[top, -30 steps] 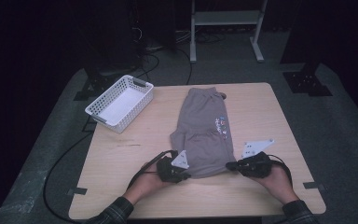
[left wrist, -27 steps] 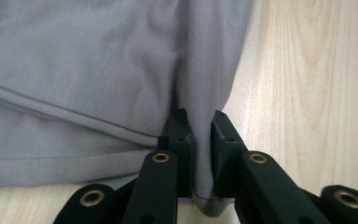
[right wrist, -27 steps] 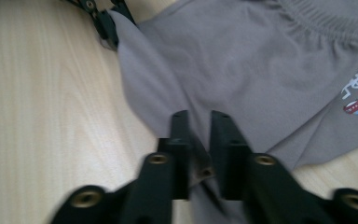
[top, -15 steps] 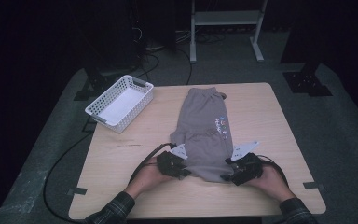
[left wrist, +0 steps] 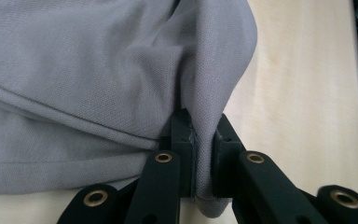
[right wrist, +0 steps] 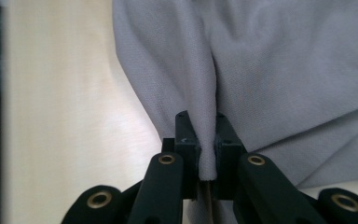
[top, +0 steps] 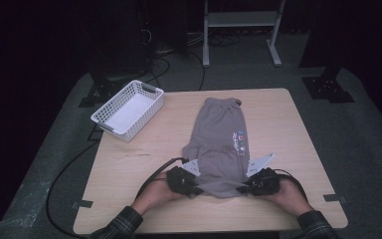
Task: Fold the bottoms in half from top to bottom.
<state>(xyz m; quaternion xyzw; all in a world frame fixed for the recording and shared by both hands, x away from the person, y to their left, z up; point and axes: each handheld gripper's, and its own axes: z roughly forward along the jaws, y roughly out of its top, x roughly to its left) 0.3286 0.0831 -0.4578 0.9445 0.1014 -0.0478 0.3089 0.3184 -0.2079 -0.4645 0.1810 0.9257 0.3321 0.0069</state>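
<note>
Grey knit shorts [top: 220, 144] lie on the pale wooden table [top: 134, 169]; the left gripper [left wrist: 200, 154] and the right gripper [right wrist: 207, 149] each pinch a near hem corner.

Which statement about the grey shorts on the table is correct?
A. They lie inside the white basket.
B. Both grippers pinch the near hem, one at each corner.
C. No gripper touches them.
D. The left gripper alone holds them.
B: the left gripper and the right gripper each have their jaws closed on a fold of the grey shorts, at the two near corners.
</note>
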